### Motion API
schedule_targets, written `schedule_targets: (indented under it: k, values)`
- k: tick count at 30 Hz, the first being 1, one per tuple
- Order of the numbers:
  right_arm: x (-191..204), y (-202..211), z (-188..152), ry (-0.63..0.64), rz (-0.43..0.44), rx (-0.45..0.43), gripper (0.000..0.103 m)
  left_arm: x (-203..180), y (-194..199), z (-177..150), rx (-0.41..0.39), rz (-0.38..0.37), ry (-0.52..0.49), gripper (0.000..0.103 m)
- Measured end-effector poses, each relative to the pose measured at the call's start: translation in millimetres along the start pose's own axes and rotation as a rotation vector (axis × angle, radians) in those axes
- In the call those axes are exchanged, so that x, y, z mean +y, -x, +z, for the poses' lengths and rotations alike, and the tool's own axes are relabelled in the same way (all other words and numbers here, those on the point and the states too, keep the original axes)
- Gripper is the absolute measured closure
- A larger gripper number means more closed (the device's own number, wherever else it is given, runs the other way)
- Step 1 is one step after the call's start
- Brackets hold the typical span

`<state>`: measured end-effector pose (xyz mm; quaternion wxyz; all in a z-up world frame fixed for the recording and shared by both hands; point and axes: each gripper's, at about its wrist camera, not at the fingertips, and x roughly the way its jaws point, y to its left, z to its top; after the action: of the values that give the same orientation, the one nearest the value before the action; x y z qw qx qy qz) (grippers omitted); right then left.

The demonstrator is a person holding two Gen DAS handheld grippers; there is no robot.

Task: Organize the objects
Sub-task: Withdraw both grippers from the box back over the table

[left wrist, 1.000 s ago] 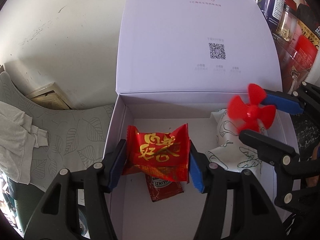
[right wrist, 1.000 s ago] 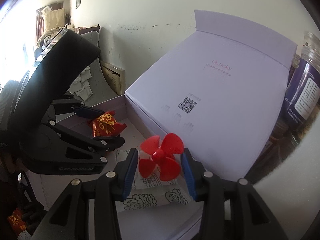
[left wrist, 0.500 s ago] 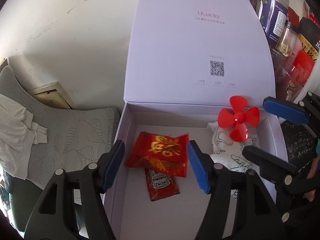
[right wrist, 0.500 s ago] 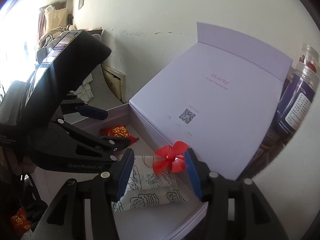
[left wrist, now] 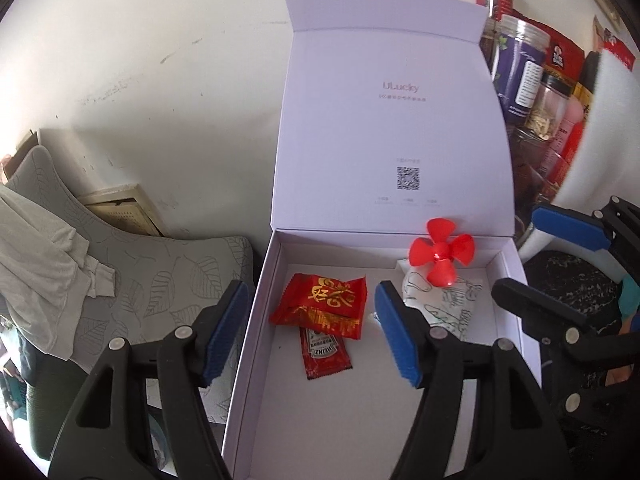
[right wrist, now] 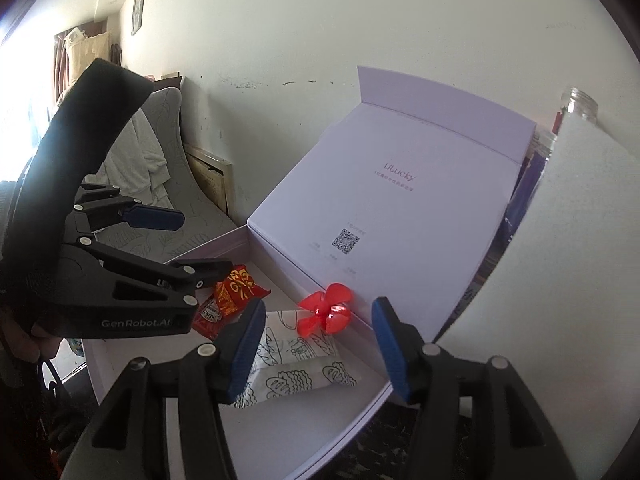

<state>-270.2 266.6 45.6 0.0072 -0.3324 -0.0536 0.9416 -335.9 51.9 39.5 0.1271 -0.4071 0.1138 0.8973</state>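
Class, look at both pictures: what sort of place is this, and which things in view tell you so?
Probably a lived-in room at home: a leaf-patterned cushion with a white garment on it against a scuffed wall, and food jars stacked beside the open white box.

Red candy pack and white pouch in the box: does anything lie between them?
No. In the left wrist view, only bare box floor separates the candy pack from the pouch.

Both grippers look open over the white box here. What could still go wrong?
The red plastic propeller rests on the patterned white packet, so it may slide off. The upright white box lid might fall shut. The left gripper and right gripper, both open, are near enough to collide.
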Motion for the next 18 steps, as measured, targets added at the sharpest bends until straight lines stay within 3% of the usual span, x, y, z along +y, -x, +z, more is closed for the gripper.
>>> schedule_targets:
  k: [18]
  values:
    - [18.9,111.3,4.0,-0.012,-0.068,-0.089,0.043,-14.1,132.4,-19.8,-0.141,0.020,0.040,0.030]
